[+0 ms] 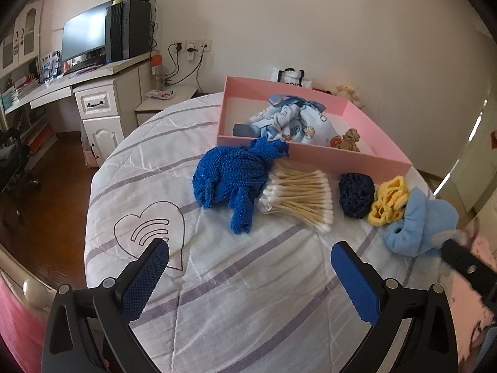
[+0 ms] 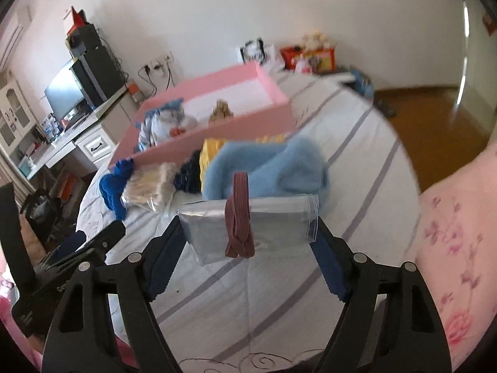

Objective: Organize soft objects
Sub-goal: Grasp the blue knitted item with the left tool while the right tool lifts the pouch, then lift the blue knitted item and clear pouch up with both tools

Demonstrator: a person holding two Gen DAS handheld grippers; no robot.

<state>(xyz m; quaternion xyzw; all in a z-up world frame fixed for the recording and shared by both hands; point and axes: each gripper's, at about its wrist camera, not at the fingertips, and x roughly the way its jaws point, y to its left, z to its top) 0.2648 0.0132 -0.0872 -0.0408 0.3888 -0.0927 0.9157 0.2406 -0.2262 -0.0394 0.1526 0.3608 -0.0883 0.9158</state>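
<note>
My right hand-held gripper [image 2: 248,233] has a clear zip bag [image 2: 248,220] spanning the gap between its pads, a maroon elastic band [image 2: 239,214] draped over it; whether the pads truly press it I cannot tell. I judge the next job is carrying it to the pink box [image 1: 313,152], so I should firm the grip and keep the bag level so the band stays on. My left hand-held gripper [image 1: 248,276] hangs spread and empty, short of the box. In front of the box lie a blue knit [image 1: 230,177], cotton swabs [image 1: 298,195] and a light-blue plush [image 1: 416,227], all on a striped quilted bed [image 1: 248,295]. Left of the box stands a desk with a monitor [image 1: 84,34].
</note>
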